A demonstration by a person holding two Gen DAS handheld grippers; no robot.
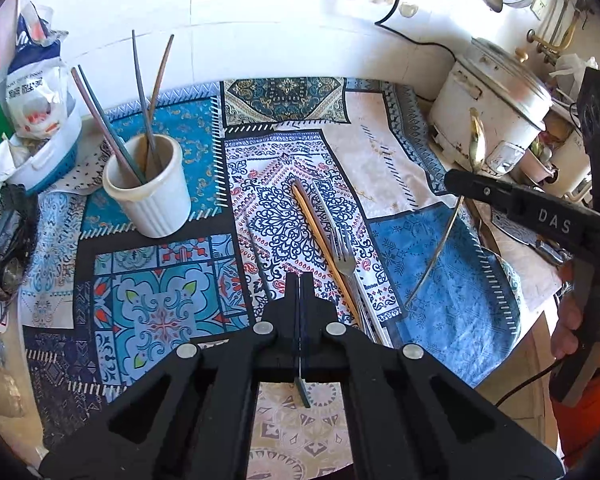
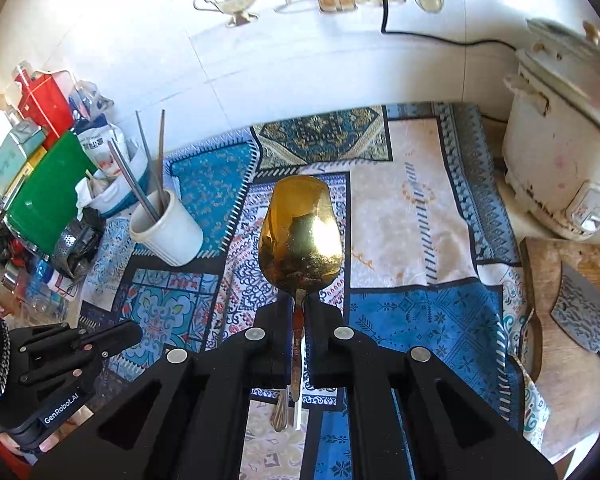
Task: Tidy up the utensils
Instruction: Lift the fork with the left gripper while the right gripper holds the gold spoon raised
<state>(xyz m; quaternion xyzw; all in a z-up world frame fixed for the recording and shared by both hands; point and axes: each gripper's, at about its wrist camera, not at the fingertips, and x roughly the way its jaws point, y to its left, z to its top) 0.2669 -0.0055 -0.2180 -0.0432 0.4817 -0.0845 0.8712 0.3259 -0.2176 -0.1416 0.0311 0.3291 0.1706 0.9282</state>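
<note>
A white ribbed cup (image 1: 150,188) holding several chopsticks stands on the patterned cloth at the left; it also shows in the right wrist view (image 2: 168,232). My left gripper (image 1: 300,280) is shut on a thin dark chopstick (image 1: 301,384) above the cloth. A fork (image 1: 342,248) and a yellow chopstick (image 1: 320,236) lie on the cloth just ahead of it. My right gripper (image 2: 298,300) is shut on the handle of a gold spoon (image 2: 300,232), bowl forward, held above the cloth. It shows at the right in the left wrist view (image 1: 460,184).
A white rice cooker (image 1: 496,108) stands at the right. A wooden board with a cleaver (image 2: 580,304) lies at the far right. Bags, boxes and a blue basket (image 1: 48,152) crowd the left edge. Jars stand at the back wall.
</note>
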